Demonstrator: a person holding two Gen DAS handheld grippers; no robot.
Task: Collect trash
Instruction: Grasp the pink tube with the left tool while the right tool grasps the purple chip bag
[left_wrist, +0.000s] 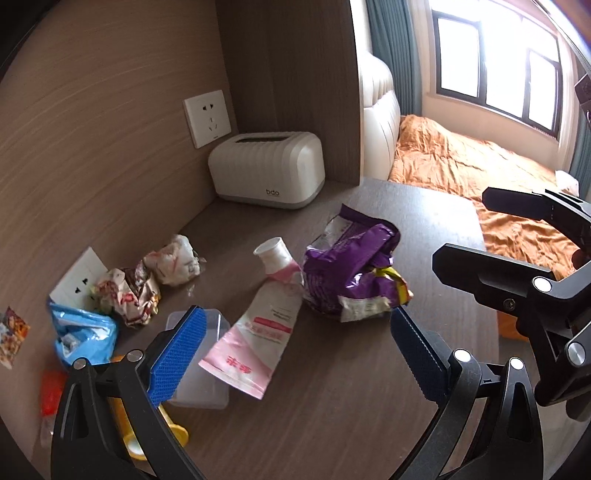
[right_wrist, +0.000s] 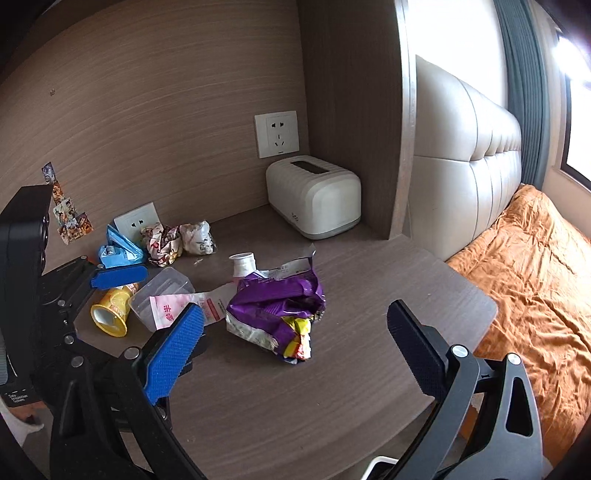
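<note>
Both tongs are open and hold nothing. The purple snack bag (right_wrist: 275, 312) lies in the middle of the frame on the table (right_wrist: 369, 295), just ahead of the right gripper (right_wrist: 295, 354). The left gripper (left_wrist: 291, 354) hangs nearer the pink tube (left_wrist: 255, 332), whose long axis runs from lower left to upper right.

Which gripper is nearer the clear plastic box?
Left. The left gripper hovers right over the clear plastic box; the right gripper hangs farther off, nearer the crumpled purple snack bag.

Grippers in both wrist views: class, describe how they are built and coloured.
Each gripper, left and right, has a black, angular frame with cut-out arms and silver rivets. The jaws carry flat rectangular pads of blue, finely dotted rubber. No cables or sleeves show.
</note>
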